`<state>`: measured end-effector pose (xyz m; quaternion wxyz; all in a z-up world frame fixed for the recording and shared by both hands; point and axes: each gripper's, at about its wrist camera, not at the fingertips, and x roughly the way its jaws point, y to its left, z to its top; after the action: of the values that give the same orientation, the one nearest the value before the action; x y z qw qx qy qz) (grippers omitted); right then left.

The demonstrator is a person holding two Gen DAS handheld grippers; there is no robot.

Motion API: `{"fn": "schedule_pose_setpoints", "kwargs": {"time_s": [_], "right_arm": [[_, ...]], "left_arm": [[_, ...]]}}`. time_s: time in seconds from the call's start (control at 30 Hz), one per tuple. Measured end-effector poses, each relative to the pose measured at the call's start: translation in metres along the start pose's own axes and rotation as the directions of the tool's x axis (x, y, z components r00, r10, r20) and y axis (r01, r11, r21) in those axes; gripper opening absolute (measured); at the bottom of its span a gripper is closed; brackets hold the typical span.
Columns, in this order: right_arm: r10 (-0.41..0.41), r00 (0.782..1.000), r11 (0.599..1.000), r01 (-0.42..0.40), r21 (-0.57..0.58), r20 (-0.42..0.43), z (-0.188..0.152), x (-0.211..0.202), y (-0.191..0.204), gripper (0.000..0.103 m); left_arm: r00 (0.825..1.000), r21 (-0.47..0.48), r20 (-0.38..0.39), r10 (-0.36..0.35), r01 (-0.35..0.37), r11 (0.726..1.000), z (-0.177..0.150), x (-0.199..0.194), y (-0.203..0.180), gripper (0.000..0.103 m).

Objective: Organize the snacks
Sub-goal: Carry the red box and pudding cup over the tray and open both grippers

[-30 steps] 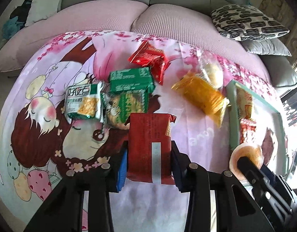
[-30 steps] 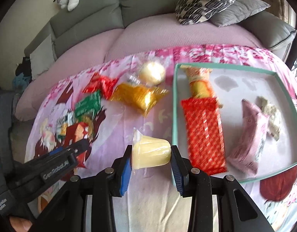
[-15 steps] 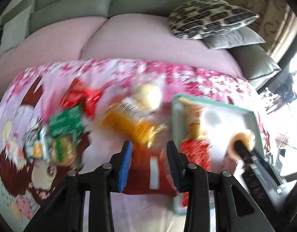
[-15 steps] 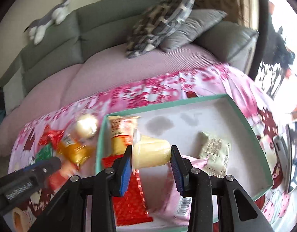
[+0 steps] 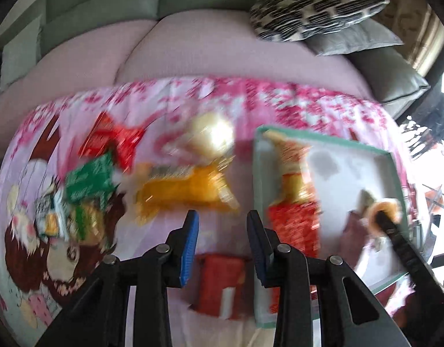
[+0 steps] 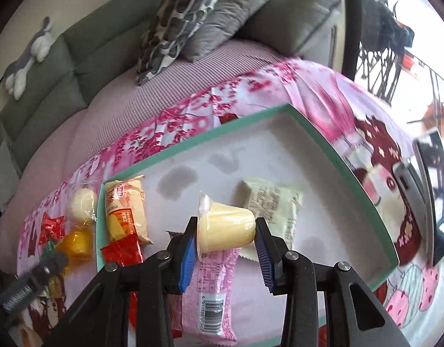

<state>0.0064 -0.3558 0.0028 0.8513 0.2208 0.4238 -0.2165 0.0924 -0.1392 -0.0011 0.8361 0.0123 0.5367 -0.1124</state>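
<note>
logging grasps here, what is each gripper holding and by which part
The right gripper holds the yellow jelly cup sideways, one finger at its lid end, the other at its base. The left gripper holds nothing; the red packet lies below it.

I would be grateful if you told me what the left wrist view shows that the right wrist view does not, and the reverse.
Only the left wrist view shows the green packets left of the box and a dark red packet lying below the left gripper, whose jaws stand apart with nothing between them.

Only the right wrist view shows the pink packet, the pale packet and a plush toy on the sofa back.

Both show the teal box, the pudding cup clamped in the right gripper, the orange packet and the patterned pillow.
</note>
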Motion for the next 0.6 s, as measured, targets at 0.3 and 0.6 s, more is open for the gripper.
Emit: {"fn": "schedule_pose_setpoints", "kwargs": {"time_s": [0.3, 0.6], "right_arm": [[0.009, 1.0, 1.0, -0.008, 0.015, -0.022, -0.009, -0.014, -0.005, 0.04], [0.034, 0.998, 0.999, -0.034, 0.004, -0.056, -0.013, -0.01, -0.002, 0.04]], "left_arm": [[0.994, 0.028, -0.098, 0.038, -0.036, 0.999, -0.036, 0.02, 0.011, 0.057], [0.992, 0.088, -0.123, 0.021, -0.01, 0.996, -0.049, 0.023, -0.007, 0.061]]}}
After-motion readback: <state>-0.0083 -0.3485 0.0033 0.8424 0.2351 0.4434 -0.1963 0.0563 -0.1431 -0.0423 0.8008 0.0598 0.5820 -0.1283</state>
